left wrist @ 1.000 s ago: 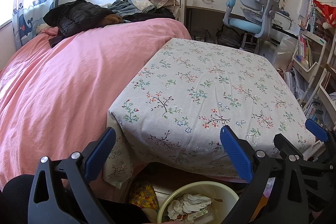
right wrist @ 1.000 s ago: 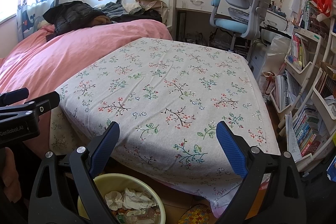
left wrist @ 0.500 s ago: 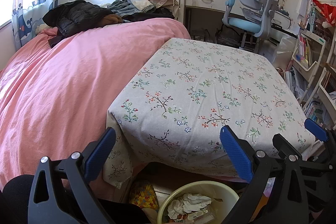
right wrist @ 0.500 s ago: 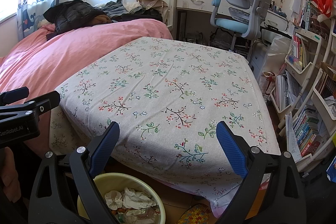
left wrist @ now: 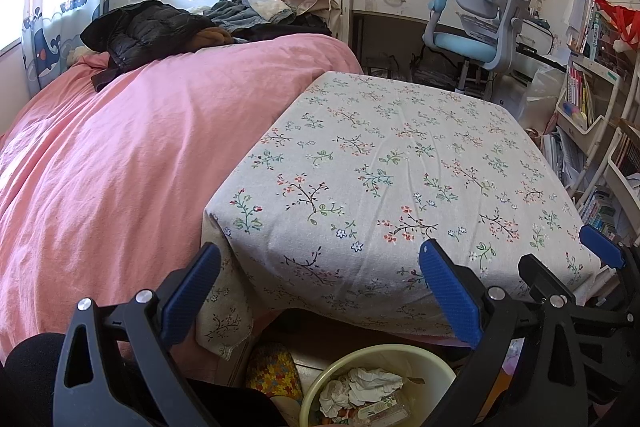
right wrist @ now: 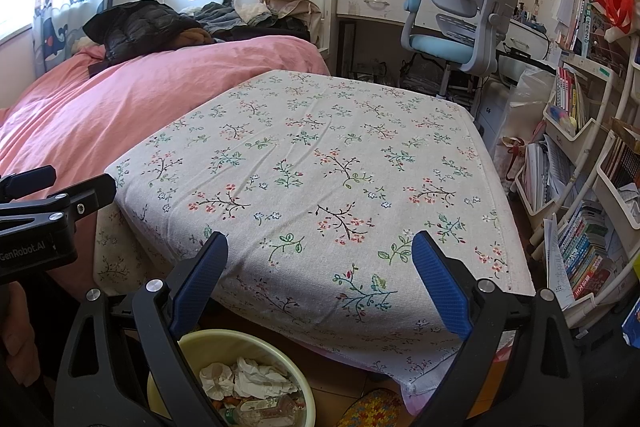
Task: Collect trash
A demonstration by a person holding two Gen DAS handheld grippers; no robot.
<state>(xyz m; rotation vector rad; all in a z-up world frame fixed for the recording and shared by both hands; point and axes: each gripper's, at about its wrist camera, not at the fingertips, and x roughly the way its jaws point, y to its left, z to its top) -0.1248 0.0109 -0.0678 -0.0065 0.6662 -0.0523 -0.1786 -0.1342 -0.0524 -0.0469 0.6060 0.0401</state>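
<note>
Left gripper (left wrist: 320,279) and right gripper (right wrist: 320,267) held spread, empty, above yellow bin (right wrist: 192,341); crumpled tissues (right wrist: 248,379) seen inside.

Left tongs (left wrist: 320,281), right tongs (right wrist: 320,263), black frames, ribbed blue pads (right wrist: 440,287), silver screws, white "GenRobot.AI" lettering on the side

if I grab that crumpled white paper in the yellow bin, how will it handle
The crumpled white paper is probably light and soft, so it should crush under the claw. It lies loose atop other trash in the yellow bin, so neighbouring bits may lift too.
</note>
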